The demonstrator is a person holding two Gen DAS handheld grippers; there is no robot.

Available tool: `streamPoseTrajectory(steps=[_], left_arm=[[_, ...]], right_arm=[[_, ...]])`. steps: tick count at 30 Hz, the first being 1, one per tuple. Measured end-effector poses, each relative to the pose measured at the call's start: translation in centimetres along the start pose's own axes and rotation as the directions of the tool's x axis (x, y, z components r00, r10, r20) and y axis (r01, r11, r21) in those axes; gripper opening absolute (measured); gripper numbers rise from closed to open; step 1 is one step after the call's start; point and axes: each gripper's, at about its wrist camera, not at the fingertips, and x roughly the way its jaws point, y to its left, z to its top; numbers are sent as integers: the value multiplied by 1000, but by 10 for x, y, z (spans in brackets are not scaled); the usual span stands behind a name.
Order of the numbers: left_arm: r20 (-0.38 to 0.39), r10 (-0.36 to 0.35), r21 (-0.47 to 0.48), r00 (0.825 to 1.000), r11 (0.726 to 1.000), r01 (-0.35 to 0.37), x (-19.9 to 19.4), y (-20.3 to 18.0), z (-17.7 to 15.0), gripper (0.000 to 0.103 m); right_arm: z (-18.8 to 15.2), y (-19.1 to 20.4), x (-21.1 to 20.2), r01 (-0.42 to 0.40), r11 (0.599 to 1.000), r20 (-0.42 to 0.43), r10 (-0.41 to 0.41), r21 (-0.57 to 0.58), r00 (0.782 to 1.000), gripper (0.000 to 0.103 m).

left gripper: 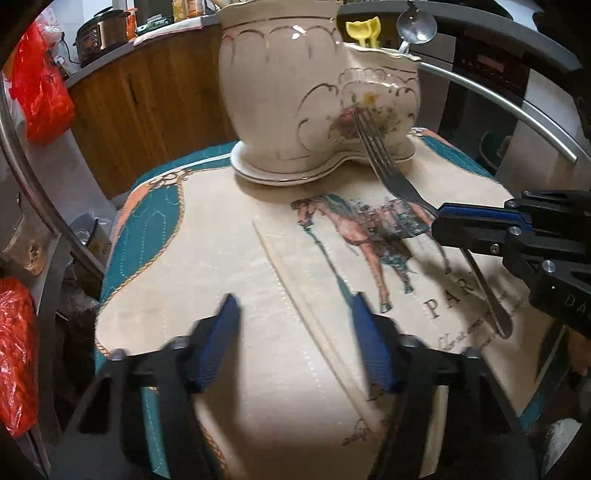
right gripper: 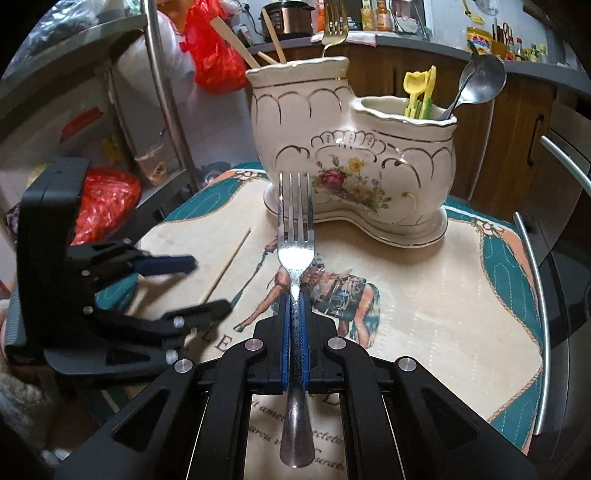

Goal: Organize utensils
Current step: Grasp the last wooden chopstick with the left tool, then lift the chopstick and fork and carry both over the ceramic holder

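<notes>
Left wrist view. We noted the left claw [left gripper: 293, 325] released, its blue fingers spread over a chopstick [left gripper: 295, 280] lying flat on the mat [left gripper: 229, 280] that covered the worktop. The claw held nothing. The right claw [left gripper: 441, 218] came in from the side, clenched on a fork [left gripper: 384, 166], tines toward the holder [left gripper: 295, 107]. We judged the tines to be close to the holder's painted wall; a push forward at this height would likely knock or tip it rather than clear its rim. We also judged that the two claws, working near each other, could collide if both moved inward. A yellow pick [left gripper: 364, 31] and a spoon [left gripper: 415, 27] stood up from the holder's lower cup.

Right wrist view. The right claw [right gripper: 293, 325] gripped the fork [right gripper: 295, 236] at its neck, with the handle trailing back between the arms and the tines pointing at the holder [right gripper: 332, 147]. The grip was narrow, so we judged the fork could swivel or slip when tilted upright. The holder had two cups: the taller held wooden chopsticks [right gripper: 255, 40] and a gold fork [right gripper: 334, 27]; the shorter held yellow picks [right gripper: 419, 90] and a spoon [right gripper: 480, 79]. The shorter cup looked crowded, so a dropped fork might jam. The left claw [right gripper: 203, 284] stood released beside the loose chopstick [right gripper: 229, 262].
</notes>
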Motion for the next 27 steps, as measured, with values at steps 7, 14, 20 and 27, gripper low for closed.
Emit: streamPoseTrajectory(steps=[7, 14, 20, 27], left_arm=[[12, -7, -37, 1000, 999, 7, 1, 15, 1, 9], [44, -34, -48, 998, 998, 36, -1, 17, 0, 6], [129, -67, -44, 989, 996, 73, -24, 20, 1, 6], [357, -136, -57, 924, 984, 166, -81, 29, 21, 6]], right_arm=[[0, -11, -21, -46, 998, 65, 44, 38, 997, 6], [2, -19, -32, -72, 995, 113, 64, 69, 991, 6], [4, -23, -41, -79, 993, 158, 64, 85, 985, 6], [16, -26, -66, -58, 993, 305, 23, 108, 952, 6]])
